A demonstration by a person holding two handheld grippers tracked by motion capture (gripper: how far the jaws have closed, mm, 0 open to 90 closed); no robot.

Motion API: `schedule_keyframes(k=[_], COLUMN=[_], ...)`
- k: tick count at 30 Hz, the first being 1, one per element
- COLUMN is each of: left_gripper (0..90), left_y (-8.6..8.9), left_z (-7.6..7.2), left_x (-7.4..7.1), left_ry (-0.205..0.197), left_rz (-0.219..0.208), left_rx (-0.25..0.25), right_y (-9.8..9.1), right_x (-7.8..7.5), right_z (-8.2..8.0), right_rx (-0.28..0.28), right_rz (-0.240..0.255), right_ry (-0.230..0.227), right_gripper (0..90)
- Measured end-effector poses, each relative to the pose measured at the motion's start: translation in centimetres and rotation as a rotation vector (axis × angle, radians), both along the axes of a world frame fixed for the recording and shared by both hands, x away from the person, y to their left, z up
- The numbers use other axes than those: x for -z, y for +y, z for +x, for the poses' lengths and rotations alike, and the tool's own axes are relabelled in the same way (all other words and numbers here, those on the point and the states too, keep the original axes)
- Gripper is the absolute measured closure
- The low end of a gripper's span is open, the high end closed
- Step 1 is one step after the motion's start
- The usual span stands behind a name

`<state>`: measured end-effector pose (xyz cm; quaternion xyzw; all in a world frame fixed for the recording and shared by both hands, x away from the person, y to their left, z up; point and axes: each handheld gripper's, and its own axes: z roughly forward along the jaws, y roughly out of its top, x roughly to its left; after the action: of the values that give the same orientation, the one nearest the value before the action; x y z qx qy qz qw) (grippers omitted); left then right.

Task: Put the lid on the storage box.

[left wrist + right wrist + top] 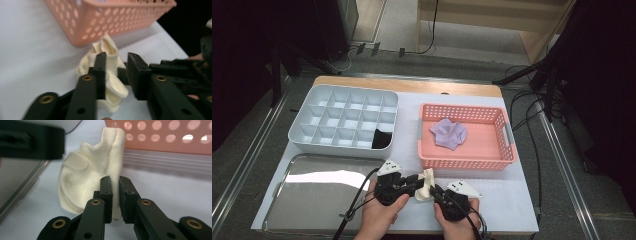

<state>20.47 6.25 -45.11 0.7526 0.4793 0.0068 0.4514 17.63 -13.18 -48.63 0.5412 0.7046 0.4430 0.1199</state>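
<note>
A cream sock [426,185] stands bunched up on the white table near the front edge, just in front of the pink basket [462,162]. My left gripper [416,184] comes at it from the left and my right gripper [435,192] from the right. In the left gripper view the sock [110,50] is squeezed between the two jaws of the left gripper [117,56]. In the right gripper view the right gripper [115,180] pinches a thin edge of the sock [85,172], its jaws almost together. A person's hands hold both tools.
A purple sock [448,132] lies in the pink basket. A grey divided organiser [297,135] at the back left holds a black item [382,139] in its near right compartment. A shiny metal tray [312,192] lies at the front left, close beside the left hand.
</note>
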Motion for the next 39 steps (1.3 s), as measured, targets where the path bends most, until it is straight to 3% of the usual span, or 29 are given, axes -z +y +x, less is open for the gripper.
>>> schedule_keyframes(k=[1, 3, 4, 8, 11, 18, 21, 23, 25, 28, 32, 34, 36, 39], left_gripper=[80.1, 88.9, 90.0, 90.0, 90.0, 90.0, 90.0, 90.0, 90.0, 90.0, 90.0, 88.1, 76.3, 68.0], left_y=[0.0, 0.1, 0.1, -0.1, 0.0, 0.0, 0.2, 0.1, 0.1, 0.3, 0.6, 0.8, 1.5, 2.0], left_z=[0.2, 0.7, 0.9, 1.1, 1.2, 1.1, 1.2, 1.2, 1.1, 1.3, 1.3, 1.3, 1.1, 1.1], left_x=[0.4, 1.4, 1.8, 2.4, 2.5, 2.8, 2.9, 2.9, 2.9, 2.8, 2.6, 2.4, 1.8, 1.2], left_ry=[0.020, 0.090, 0.090, 0.092, 0.098, 0.092, 0.104, 0.105, 0.101, 0.122, 0.117, 0.111, 0.093, 0.072], left_rz=[0.014, -0.019, 0.004, 0.021, 0.015, 0.015, -0.004, -0.006, 0.002, -0.014, -0.020, -0.027, -0.060, -0.083], left_rx=[0.004, 0.008, 0.001, -0.001, -0.002, -0.031, -0.039, -0.044, -0.043, -0.047, -0.054, -0.058, -0.086, -0.109], right_y=[0.0, 0.0, -0.1, -0.2, -0.1, 1.4, 1.9, 2.8, 3.3, 3.7, 4.0, 3.9, 3.8, 3.8], right_x=[-0.1, -0.2, -0.3, -0.7, -0.9, -1.4, -1.3, -1.1, -0.9, -0.4, -0.3, -0.3, -0.1, -0.1], right_z=[0.0, -0.1, -0.2, -0.3, -0.5, -1.5, -1.7, -2.1, -2.2, -1.8, -1.9, -1.8, -1.6, -1.6], right_rx=[0.001, -0.004, -0.010, -0.033, -0.056, -0.125, -0.170, -0.201, -0.201, -0.195, -0.191, -0.193, -0.191, -0.191], right_rz=[0.001, 0.002, 0.006, 0.028, 0.040, 0.017, 0.025, -0.013, -0.038, -0.030, -0.060, -0.055, -0.035, -0.035], right_ry=[0.002, -0.004, -0.012, -0.030, -0.057, -0.094, -0.083, -0.086, -0.085, -0.053, -0.053, -0.050, -0.038, -0.035], right_gripper=[82.3, 82.6, 82.9, 83.4, 83.5, 84.3, 84.9, 84.8, 85.3, 87.9, 88.5, 88.5, 88.6, 88.7])
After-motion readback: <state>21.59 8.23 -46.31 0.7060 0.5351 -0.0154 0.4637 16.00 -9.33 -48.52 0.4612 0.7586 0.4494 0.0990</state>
